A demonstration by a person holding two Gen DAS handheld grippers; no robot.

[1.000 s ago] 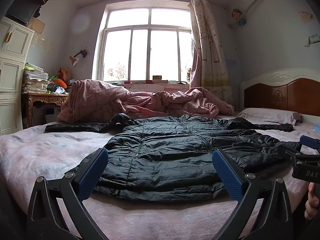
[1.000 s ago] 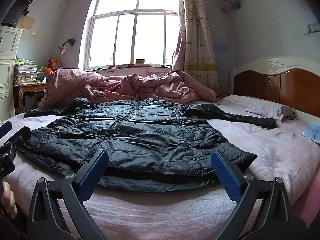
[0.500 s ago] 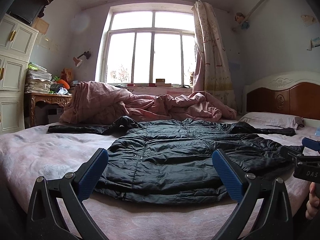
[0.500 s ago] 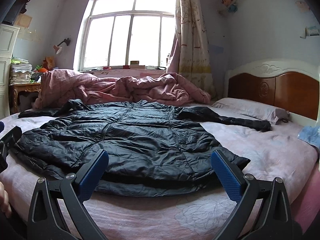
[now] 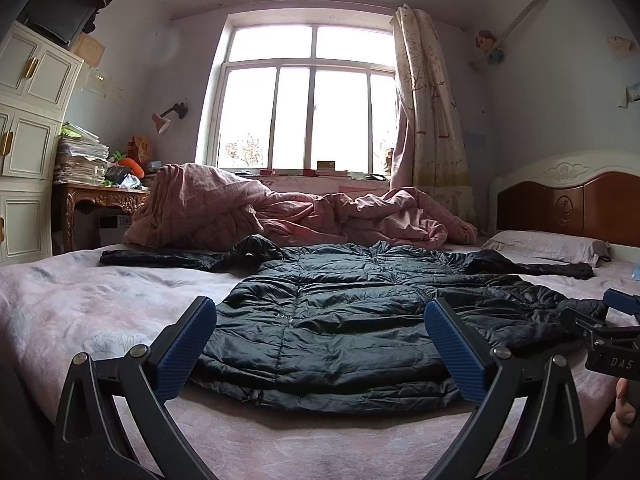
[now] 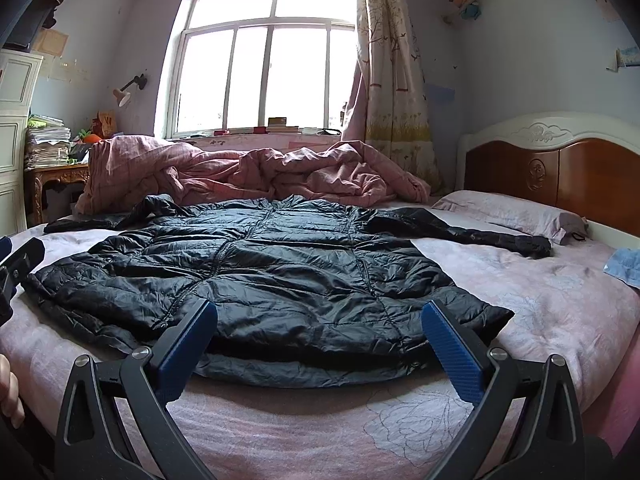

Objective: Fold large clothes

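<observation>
One black puffer jacket [image 5: 352, 320] lies flat on the bed [image 5: 80, 308], sleeves spread out to both sides, hem toward the cameras, collar toward the window [image 5: 304, 108]. Left gripper [image 5: 320, 344] hovers just short of the hem, jaws spread wide, nothing between them; hem's left-center part sits between the two blue pads [image 5: 186, 346]. Right gripper [image 6: 320, 344] same state: spread wide, empty, near the hem's right half, not touching cloth as far as visible. In the left view the right gripper shows at the far right edge beside the jacket's right hem corner, with a thumb [image 5: 622, 416] under it. In the right view part of the left gripper and a hand [image 6: 10, 392] show at the left edge.

Edges: hem is a double layer, lower layer peeking out under the top one. Right hem corner [image 6: 496, 314] lies clear on sheet. Right sleeve [image 6: 480, 236] ends close to the pillow [image 6: 516, 212]. Left sleeve [image 5: 156, 258] runs toward the bed's left side.

Room: bare pink sheet in front of the hem and wide on both sides. Behind the collar, one rumpled pink quilt [image 5: 280, 212] crowds the far edge. One blue cloth [image 6: 626, 266] at the right bed edge.

Counts: one jacket, two sleeves, two grippers, one pillow, one quilt.
</observation>
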